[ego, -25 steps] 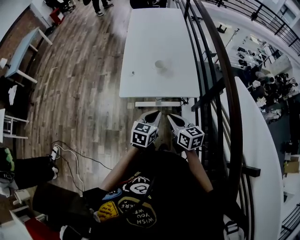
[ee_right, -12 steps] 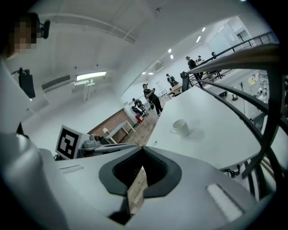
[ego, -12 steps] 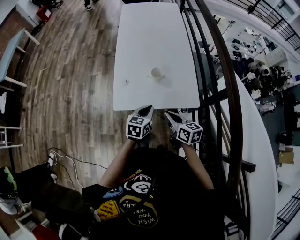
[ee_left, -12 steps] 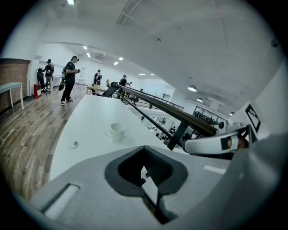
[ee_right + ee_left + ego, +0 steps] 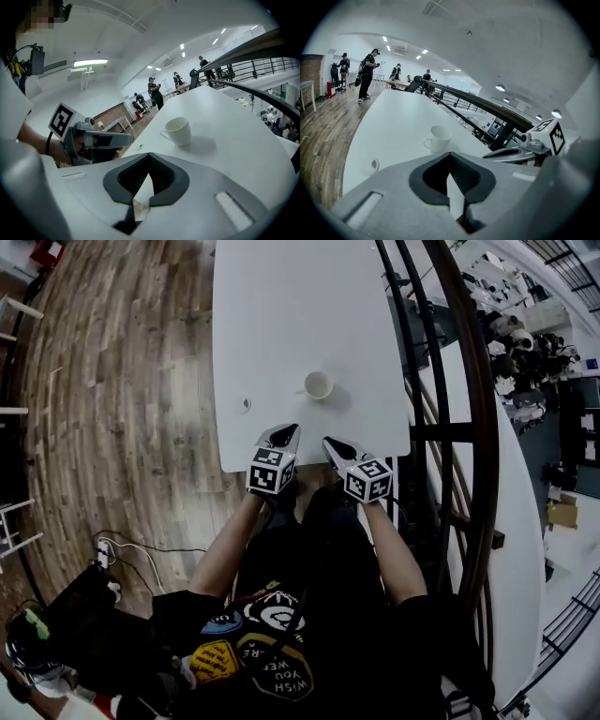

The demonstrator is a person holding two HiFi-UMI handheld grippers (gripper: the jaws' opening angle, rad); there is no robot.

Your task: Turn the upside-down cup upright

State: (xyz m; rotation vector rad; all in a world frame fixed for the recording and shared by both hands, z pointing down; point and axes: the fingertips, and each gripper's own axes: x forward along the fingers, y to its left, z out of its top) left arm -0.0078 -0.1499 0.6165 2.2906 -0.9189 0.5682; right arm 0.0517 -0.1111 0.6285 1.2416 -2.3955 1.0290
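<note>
**Both claws pinched shut, cup waiting mid-table**

The cup (image 5: 318, 384) is white with a handle and stands alone on the white table (image 5: 281, 324), a little toward the railing side and well back from the near edge. A pale ring shows on top. Whether that is the mouth or the foot I cannot tell for sure, though both gripper views suggest an open mouth.

The left gripper (image 5: 281, 435) and right gripper (image 5: 330, 443) hang side by side over the near edge, pointing at the cup and short of it. Each has its jaws pressed together with nothing between them.

The step looks like the approach. To do it well, one claw probably needs to open before arriving and take the wall away from the handle. It should then roll the cup over above the table rather than drag it.

A small round object (image 5: 246, 404) lies left of the cup. Beyond are a wood floor (image 5: 122, 381), a dark curved railing (image 5: 441, 381) and distant people (image 5: 368, 75)
</note>
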